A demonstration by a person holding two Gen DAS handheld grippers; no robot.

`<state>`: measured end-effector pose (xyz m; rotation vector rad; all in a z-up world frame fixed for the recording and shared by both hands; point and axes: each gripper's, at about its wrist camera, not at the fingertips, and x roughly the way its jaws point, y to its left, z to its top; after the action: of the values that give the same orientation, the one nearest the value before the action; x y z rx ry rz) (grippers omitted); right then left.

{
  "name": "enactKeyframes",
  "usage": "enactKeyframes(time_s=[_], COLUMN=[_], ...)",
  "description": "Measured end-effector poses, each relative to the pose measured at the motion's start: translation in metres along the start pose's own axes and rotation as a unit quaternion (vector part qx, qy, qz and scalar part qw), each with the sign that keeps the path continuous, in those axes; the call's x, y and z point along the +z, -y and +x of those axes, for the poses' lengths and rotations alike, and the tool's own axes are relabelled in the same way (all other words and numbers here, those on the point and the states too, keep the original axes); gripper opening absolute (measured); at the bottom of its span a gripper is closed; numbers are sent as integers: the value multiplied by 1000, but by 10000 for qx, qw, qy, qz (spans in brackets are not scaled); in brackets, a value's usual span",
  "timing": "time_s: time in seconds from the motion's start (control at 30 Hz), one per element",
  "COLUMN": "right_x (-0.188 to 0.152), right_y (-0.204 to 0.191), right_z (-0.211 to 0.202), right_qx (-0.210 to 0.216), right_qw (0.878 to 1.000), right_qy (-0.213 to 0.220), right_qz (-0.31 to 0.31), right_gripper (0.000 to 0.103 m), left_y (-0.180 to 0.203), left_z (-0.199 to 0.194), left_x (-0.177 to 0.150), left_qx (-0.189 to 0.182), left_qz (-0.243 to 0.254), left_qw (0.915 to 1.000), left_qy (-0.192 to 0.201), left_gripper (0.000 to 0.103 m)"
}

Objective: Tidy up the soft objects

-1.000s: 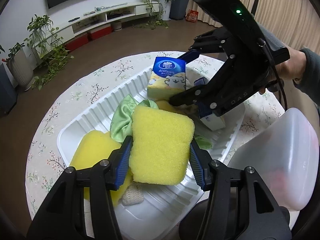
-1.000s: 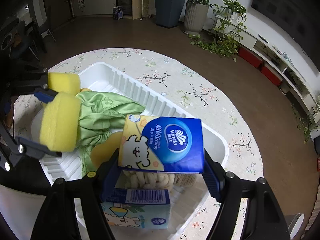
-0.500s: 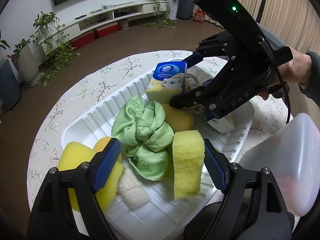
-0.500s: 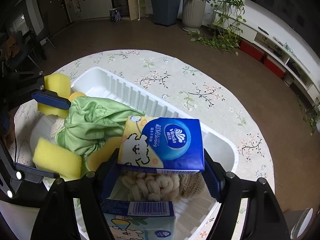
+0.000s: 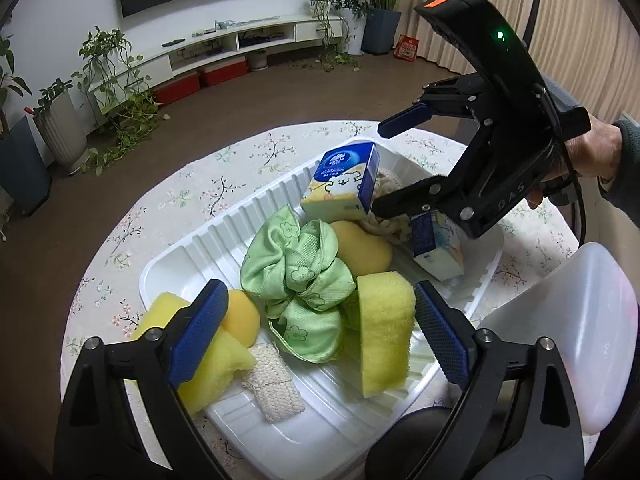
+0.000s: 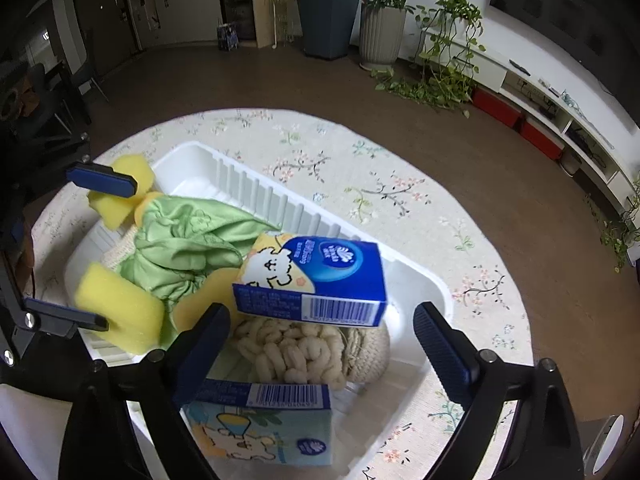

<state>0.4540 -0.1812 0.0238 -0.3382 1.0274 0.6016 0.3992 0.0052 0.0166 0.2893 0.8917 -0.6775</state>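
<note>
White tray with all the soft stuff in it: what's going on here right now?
A person holds a gripper in each hand over the white tray on a floral-clothed table. The left gripper is opening; a yellow sponge stands on edge between its fingers, touching neither pad. The right gripper is opening too, and a blue tissue pack sits tilted on the pile, free of its pads. A green cloth, more sponges and a second tissue pack already lie in the tray.
</note>
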Motion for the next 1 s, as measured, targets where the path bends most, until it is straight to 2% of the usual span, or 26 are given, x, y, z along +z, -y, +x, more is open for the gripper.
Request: enactKeyframes(time_s=[0.07,0.27,0.37,0.5,0.7,0.87,1.0], right_x=[0,-6,-12,-24,-62,-106,-148], right_y=[2,7,12,24,38,17,-17], right_z=[-8,-27,-44,-74,-126,-161,-189], right_qx=[12,-6,-133,-324,-506,-493,-394], right_qw=[9999,9995,9985,9949,9833,9778,9693], right_qy=[93,247,416,700,1087,1313,1637], right_qz=[53,186,337,647,1366,1558,1791], right_gripper=[98,103,103,103,103,103,103], left_y=[2,-8,-14,-11,15,59,97], left_z=[-4,-30,-51,-89,-132,-155,-166], left_x=[0,-1,-4,-20,-59,-96,-125], left_qx=[17,216,531,1003,1401,1758,1735], left_qz=[-21,-414,-787,-1315,-1949,-2169,-2320], left_qw=[10000,9980,9933,9806,9611,9486,9433], left_qy=[34,423,660,1049,1367,1493,1623], left_gripper=[103,103,103,103,103,103,103])
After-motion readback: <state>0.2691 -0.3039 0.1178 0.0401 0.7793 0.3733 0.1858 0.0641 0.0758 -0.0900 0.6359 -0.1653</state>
